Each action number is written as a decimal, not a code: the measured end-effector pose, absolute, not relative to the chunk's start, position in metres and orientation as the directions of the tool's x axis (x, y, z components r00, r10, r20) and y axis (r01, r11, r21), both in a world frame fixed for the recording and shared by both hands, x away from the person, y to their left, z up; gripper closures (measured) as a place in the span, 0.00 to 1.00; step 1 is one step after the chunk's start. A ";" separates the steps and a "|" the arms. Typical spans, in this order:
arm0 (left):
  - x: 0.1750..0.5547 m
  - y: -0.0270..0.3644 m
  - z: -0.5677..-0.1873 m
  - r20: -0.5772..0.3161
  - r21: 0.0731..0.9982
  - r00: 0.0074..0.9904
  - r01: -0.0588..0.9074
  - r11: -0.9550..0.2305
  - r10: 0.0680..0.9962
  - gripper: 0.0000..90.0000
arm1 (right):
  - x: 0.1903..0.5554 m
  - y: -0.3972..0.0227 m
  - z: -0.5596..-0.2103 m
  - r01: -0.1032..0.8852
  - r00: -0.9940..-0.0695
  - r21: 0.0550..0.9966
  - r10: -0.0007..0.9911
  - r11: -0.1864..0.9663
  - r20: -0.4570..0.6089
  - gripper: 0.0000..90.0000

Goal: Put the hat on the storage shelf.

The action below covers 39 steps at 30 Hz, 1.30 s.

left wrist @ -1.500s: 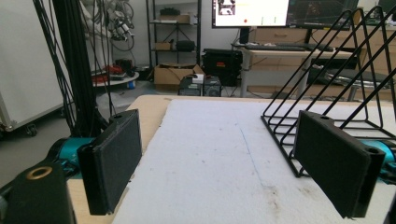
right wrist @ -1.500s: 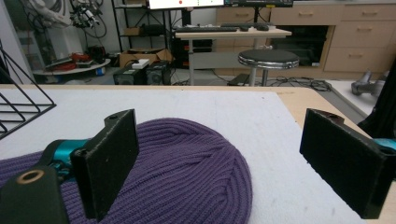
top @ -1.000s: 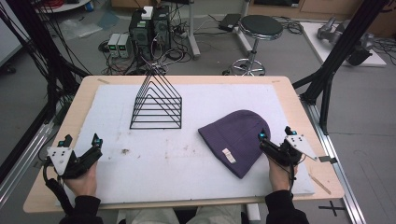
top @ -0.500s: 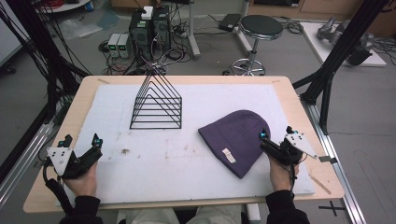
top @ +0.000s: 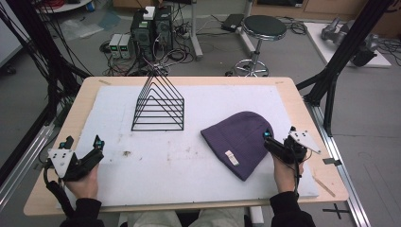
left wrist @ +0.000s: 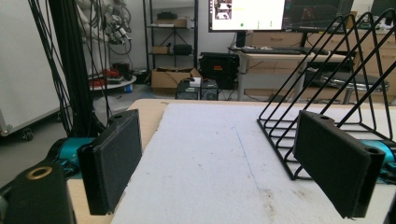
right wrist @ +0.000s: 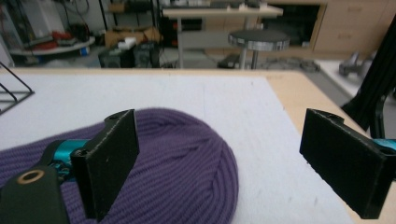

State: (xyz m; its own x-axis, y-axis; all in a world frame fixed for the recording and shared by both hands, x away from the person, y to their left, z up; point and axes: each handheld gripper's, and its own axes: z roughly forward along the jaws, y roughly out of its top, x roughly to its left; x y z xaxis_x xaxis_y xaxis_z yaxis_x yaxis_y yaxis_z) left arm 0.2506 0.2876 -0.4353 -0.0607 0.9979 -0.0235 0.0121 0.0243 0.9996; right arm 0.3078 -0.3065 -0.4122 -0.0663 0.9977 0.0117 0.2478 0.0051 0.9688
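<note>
**Two grippers open, beanie unclaimed**

Both jaw pairs stood wide apart and empty. I saw the purple beanie (right wrist: 154,158) lying flat, its crown edge under the right gripper (top: 276,145), partly between its jaws. I judged it soft, light and floppy; pinch the rim. The left gripper (top: 85,158) sat well apart. I couldn't see its underside or opening.

Purple ribbed knit beanie (top: 242,140), lying flat on the white foam mat, near the mat's right edge, rounded crown toward the far right, open cuff toward the near left, small pale label sewn near the cuff
</note>
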 end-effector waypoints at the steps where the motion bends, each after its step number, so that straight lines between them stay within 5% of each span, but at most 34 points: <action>1: 0.251 0.288 -0.435 -0.022 1.000 -0.061 0.010 0.023 0.998 0.18 | 0.311 -0.307 -0.411 0.288 -0.060 0.958 0.998 0.006 0.012 0.12; 17: 0.251 0.287 -0.435 -0.019 1.000 -0.053 0.009 0.019 0.998 0.18 | 0.325 -0.307 -0.410 0.399 -0.062 0.917 0.997 -0.019 0.047 0.17; 39: 0.251 0.287 -0.435 -0.019 1.000 -0.044 0.009 0.019 0.999 0.18 | 0.355 -0.319 -0.421 0.672 -0.014 0.734 0.990 -0.093 0.138 0.17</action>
State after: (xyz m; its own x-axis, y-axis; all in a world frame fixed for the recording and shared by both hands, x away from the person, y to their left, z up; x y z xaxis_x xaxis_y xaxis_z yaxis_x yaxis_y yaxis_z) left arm 0.2513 0.2868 -0.4352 -0.0435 0.9989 -0.0190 0.0087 0.0193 0.9998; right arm 0.3552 -0.3193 -0.4206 -0.0136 0.9904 0.1378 0.6724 -0.0929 0.7343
